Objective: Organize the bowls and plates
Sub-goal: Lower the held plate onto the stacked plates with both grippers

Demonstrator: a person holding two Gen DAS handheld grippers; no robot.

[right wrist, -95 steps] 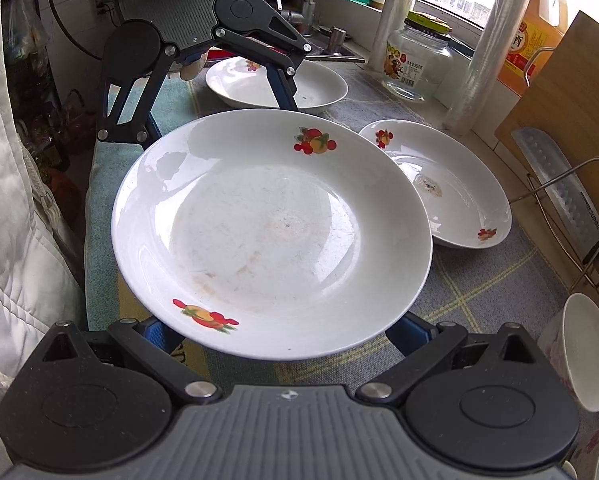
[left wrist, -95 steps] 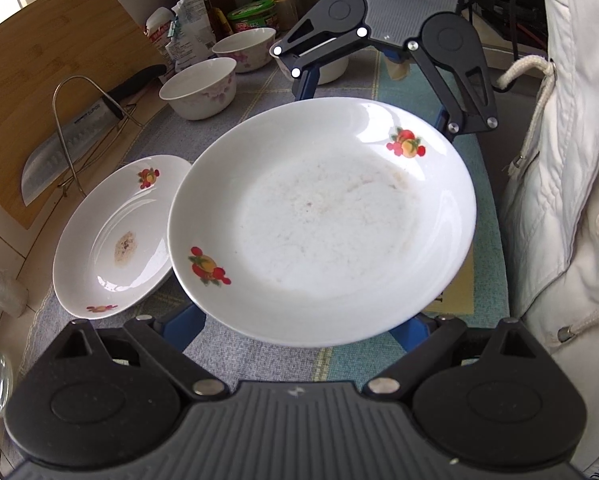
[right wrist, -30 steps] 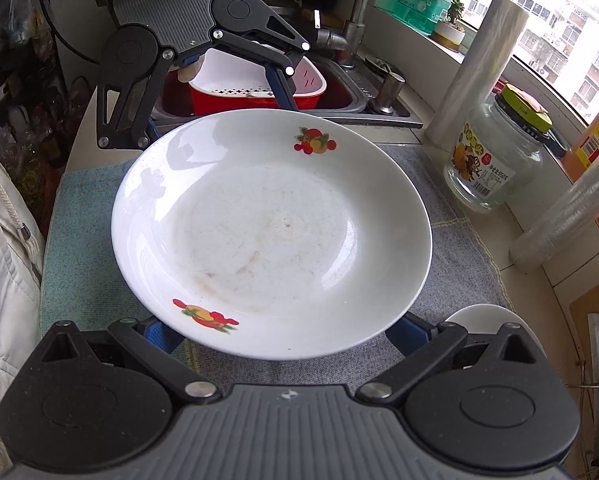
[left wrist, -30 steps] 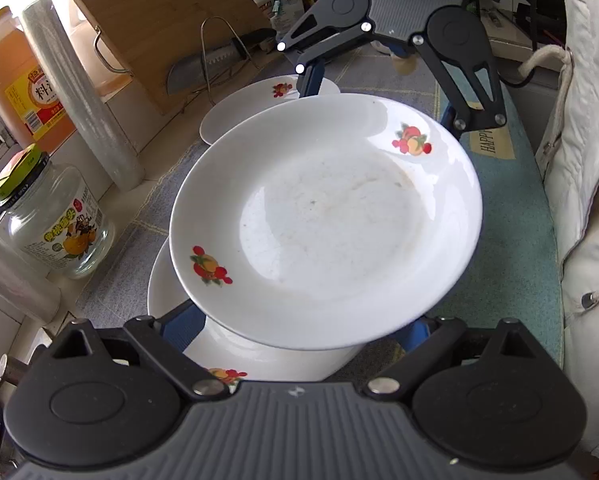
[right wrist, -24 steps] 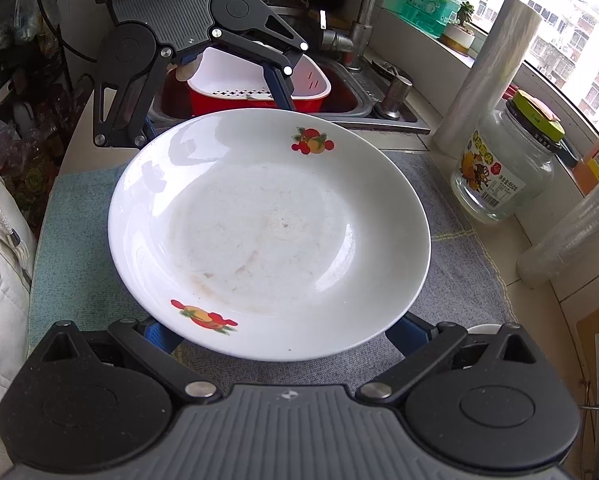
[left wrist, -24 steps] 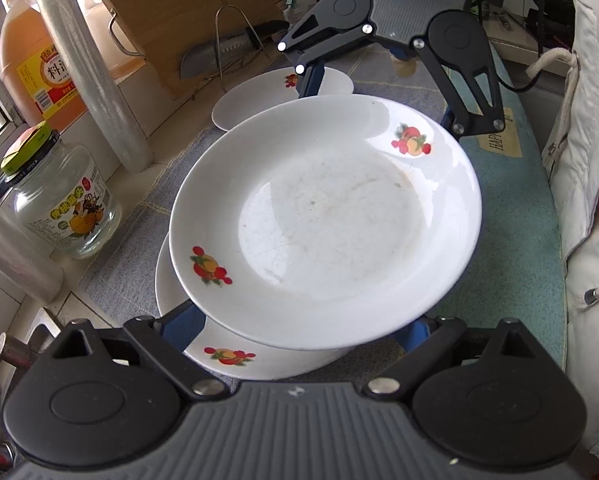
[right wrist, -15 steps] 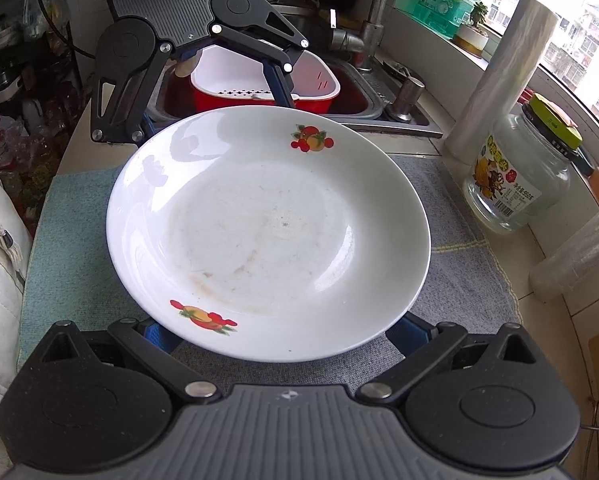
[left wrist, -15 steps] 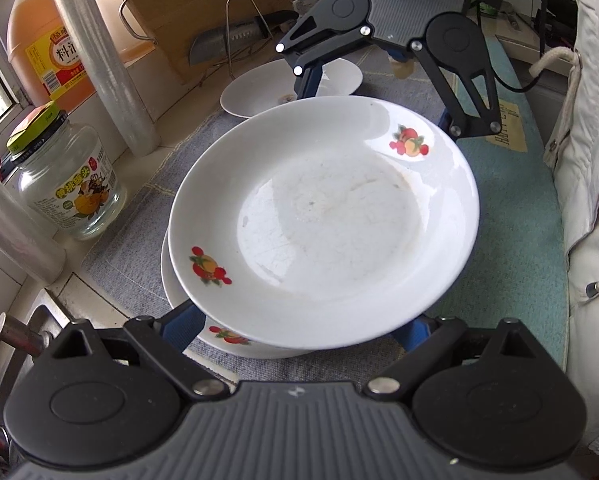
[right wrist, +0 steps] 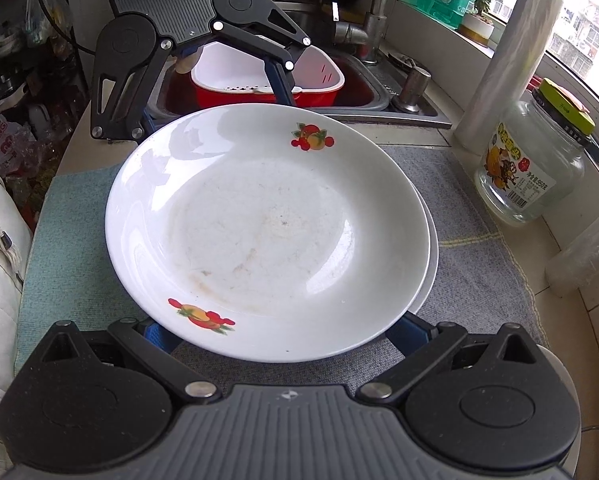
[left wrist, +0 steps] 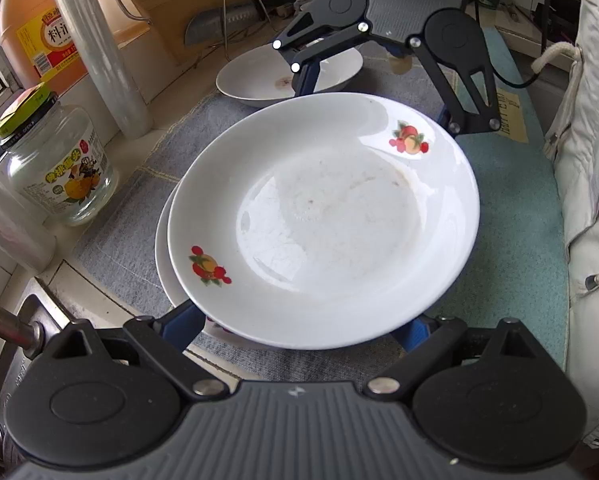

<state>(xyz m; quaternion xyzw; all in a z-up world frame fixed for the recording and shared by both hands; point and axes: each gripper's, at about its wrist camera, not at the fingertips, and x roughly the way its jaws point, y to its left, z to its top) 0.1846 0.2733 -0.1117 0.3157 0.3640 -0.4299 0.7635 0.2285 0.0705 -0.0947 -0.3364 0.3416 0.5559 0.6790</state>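
Note:
A white plate with fruit prints [left wrist: 323, 216] [right wrist: 267, 232] hangs between my two grippers, which face each other. My left gripper [left wrist: 299, 326] holds its near rim in the left wrist view, with blue fingers [left wrist: 183, 324] spread wide under the edge. My right gripper [right wrist: 283, 332] grips the opposite rim in the same way. Just below lies a second matching plate [left wrist: 165, 264] [right wrist: 431, 256] on the grey mat, almost covered; only one edge shows. A third plate [left wrist: 259, 76] sits farther along the counter behind the right gripper.
A glass jar [left wrist: 59, 172] [right wrist: 531, 172], a cling film roll [left wrist: 95, 44] and an oil bottle [left wrist: 39, 32] stand along the window side. A cleaver on a wire rack [left wrist: 235, 20] leans at a cutting board. The sink holds a red and white basin [right wrist: 267, 80]. A white jacket [left wrist: 587, 160] is close beside the counter.
Both grippers carried the plate along the counter toward the sink end. It now hangs lower, almost squarely over the second plate, whose visible edge has shrunk.

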